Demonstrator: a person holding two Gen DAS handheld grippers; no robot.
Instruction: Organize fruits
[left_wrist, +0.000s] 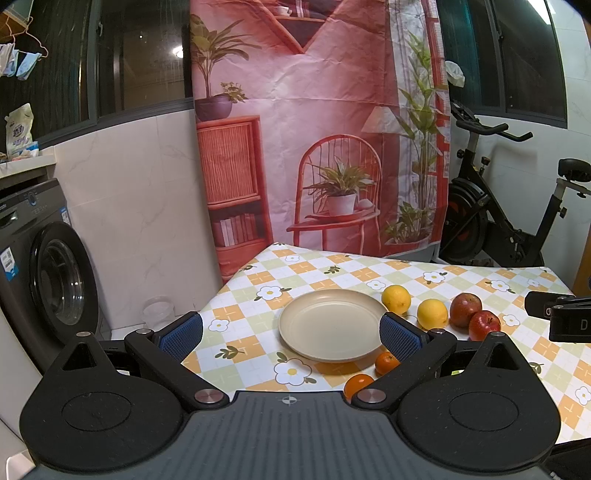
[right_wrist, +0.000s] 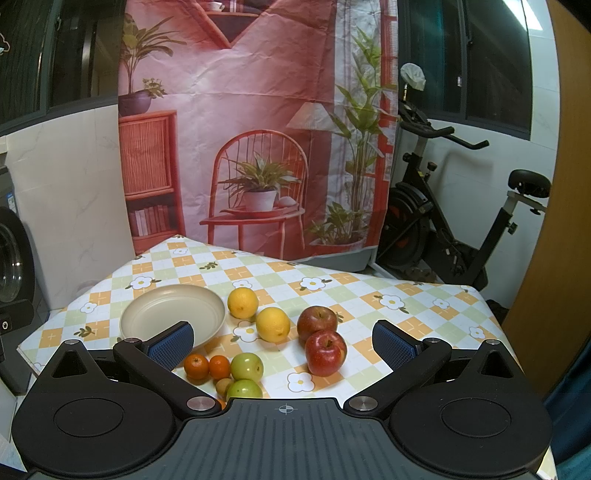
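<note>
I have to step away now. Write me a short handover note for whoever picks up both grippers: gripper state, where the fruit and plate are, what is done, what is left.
Left gripper: open, empty, hovering in front of the plate.
Right gripper: open, empty, facing the fruit.
The plate is empty, on the left part of the checked tablecloth.
All fruit is loose on the cloth to the right of and in front of the plate: two yellow citrus, two red apples, two green apples, two small oranges, and one small brownish fruit.
Done: nothing placed yet.
Left: all the sorting, presumably onto the plate.
</note>
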